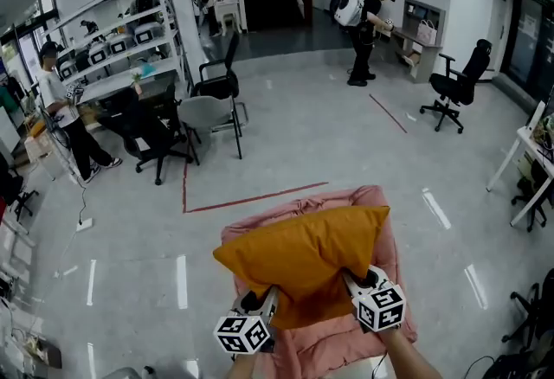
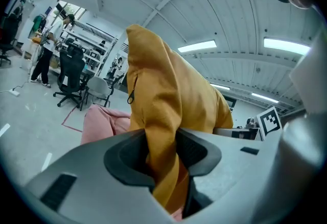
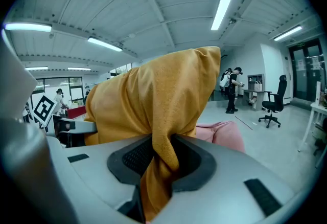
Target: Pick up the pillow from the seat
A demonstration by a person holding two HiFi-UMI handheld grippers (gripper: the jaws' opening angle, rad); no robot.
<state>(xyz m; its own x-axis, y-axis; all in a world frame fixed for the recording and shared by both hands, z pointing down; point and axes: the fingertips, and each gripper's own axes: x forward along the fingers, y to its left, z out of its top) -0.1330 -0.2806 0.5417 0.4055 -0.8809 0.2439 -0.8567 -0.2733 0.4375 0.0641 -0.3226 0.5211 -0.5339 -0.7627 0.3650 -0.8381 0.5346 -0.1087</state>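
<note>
Two hand-held grippers are closest, one in each hand, and each has one cube with black and white square marks on it

Left hand-held gripper [image 1: 264, 298] is clamped on the near edge of the pillow [image 1: 303, 252]. Its own view shows the left hand-held gripper [image 2: 163, 154] with yellow cloth bunched tight between its two dark pads. A small zip pull hangs on the side of the pillow [image 2: 168, 95]

Right hand-held gripper [image 1: 355, 282] is clamped on the same near edge, further to the right. Its own view shows the right hand-held gripper [image 3: 161, 159] squeezing a fold of the pillow [image 3: 153, 95] between its pads

One pillow is here, and it is yellow-orange. It sits over one pink seat [image 1: 376, 204], held by both grippers at its near edge. I cannot tell if its far side touches the seat. The seat [image 2: 104, 120] shows low behind the pillow in the left gripper view, and pink shows at the seat [image 3: 222, 133] in the right gripper view too

A red line [image 1: 251, 198] runs on the grey floor [image 1: 303, 135] past the seat. One grey chair [image 1: 208, 115] stands near it. One black chair [image 1: 457, 85] stands at the far right. Two people with backpacks [image 1: 368, 14] stand at the back. One person in a white top [image 1: 59, 105] stands at the left
</note>
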